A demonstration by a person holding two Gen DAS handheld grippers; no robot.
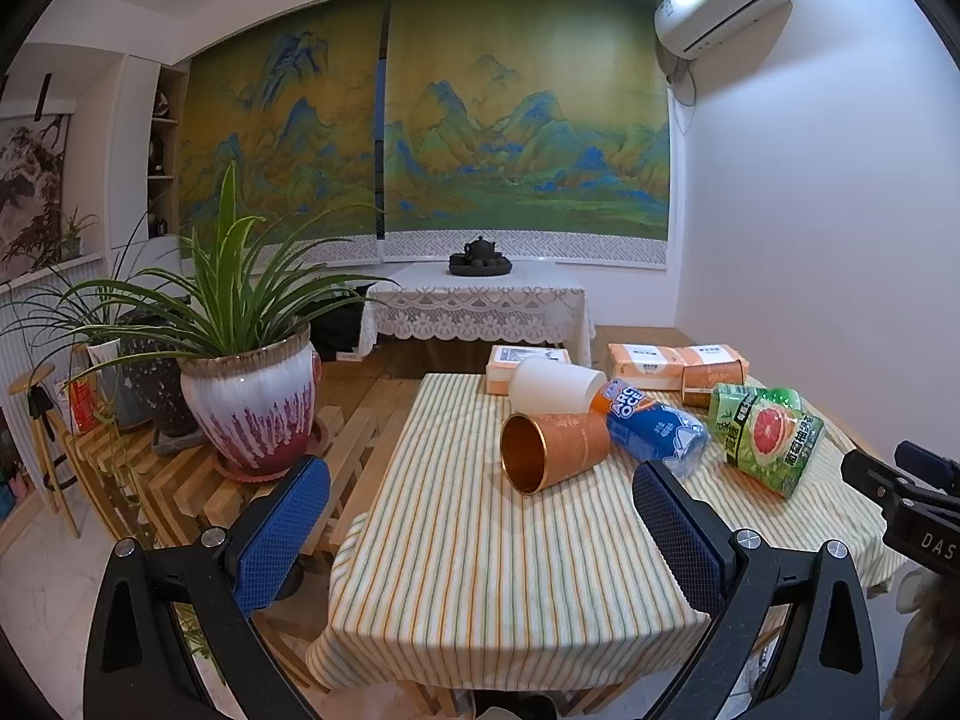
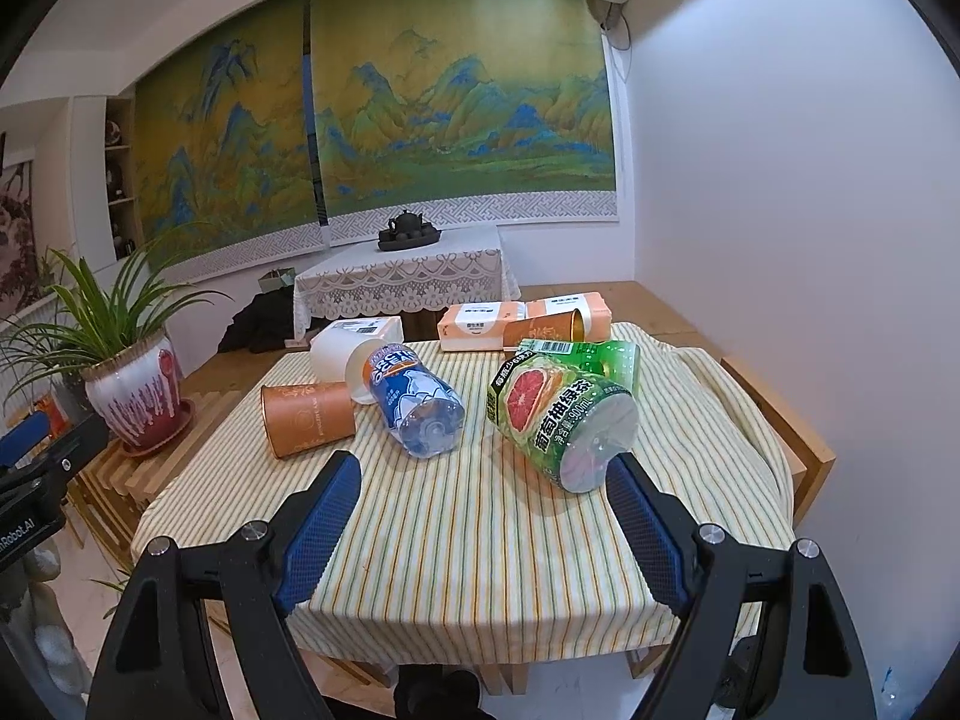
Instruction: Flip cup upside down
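- orange cup [image 1: 555, 449] lies on its side near the middle of the desk [image 1: 480, 570]; gold-lined mouth faces the left gripper [image 1: 480, 516], base points toward the bottles; not upright, not inverted, so the flip is not yet done
- same cup in the right wrist view [image 2: 309, 417]: its side shows, base end just beside the blue-label bottle [image 2: 417, 399], contact unclear
- left gripper: fingers spread wide, nothing between them, short of the cup and roughly in line with it; judgement: it is placed for a side-on grab, since the mouth faces it
- right gripper [image 2: 483, 516]: also spread, empty, low over the near desk edge; the green grapefruit-tea bottle [image 2: 567, 414] sits just by its right finger; judgement: parked, ready to steady
- white cup [image 1: 555, 387] on its side just behind the orange one; second orange cup [image 1: 714, 381] lies further back by the tissue packs [image 1: 654, 366]; which cup is meant is a guess, nearest seems likely
- risk, judgement: a cup on its side rolls easily on the striped cloth; the bottles crowd its base, so a nudge could shift them
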